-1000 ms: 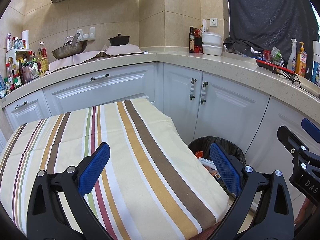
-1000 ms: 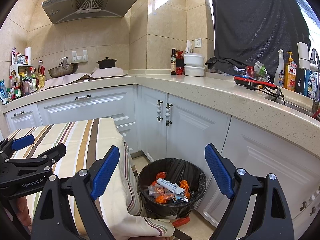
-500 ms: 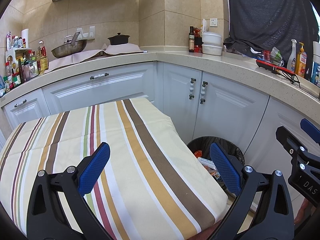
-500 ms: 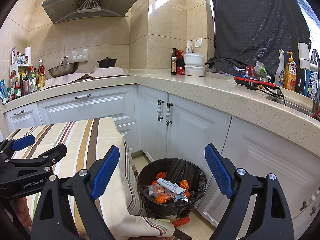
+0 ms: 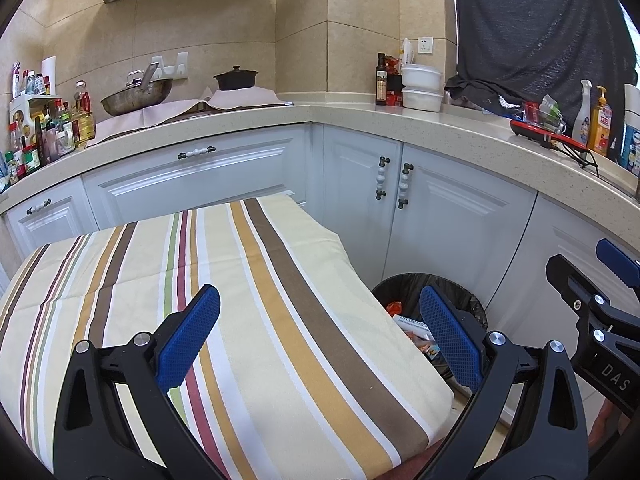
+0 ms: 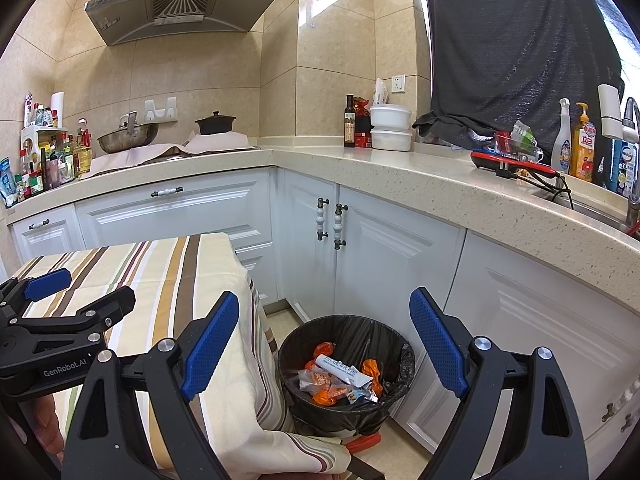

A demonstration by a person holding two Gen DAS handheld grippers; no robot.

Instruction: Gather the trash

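A round bin with a black liner (image 6: 404, 354) stands on the floor beside the table. It holds orange wrappers and a white tube (image 6: 344, 369). The bin also shows in the left wrist view (image 5: 478, 304), partly behind my finger. My left gripper (image 5: 320, 336) is open and empty above the striped tablecloth (image 5: 256, 288). My right gripper (image 6: 324, 338) is open and empty, held above the bin's near side. No trash shows on the cloth.
White cabinets (image 6: 384, 256) and a speckled L-shaped counter (image 6: 400, 168) wrap behind the bin. The counter carries a wok (image 6: 127, 138), bottles, white containers (image 6: 390, 128) and a red tool (image 6: 512, 162). The table edge (image 6: 248, 292) lies left of the bin.
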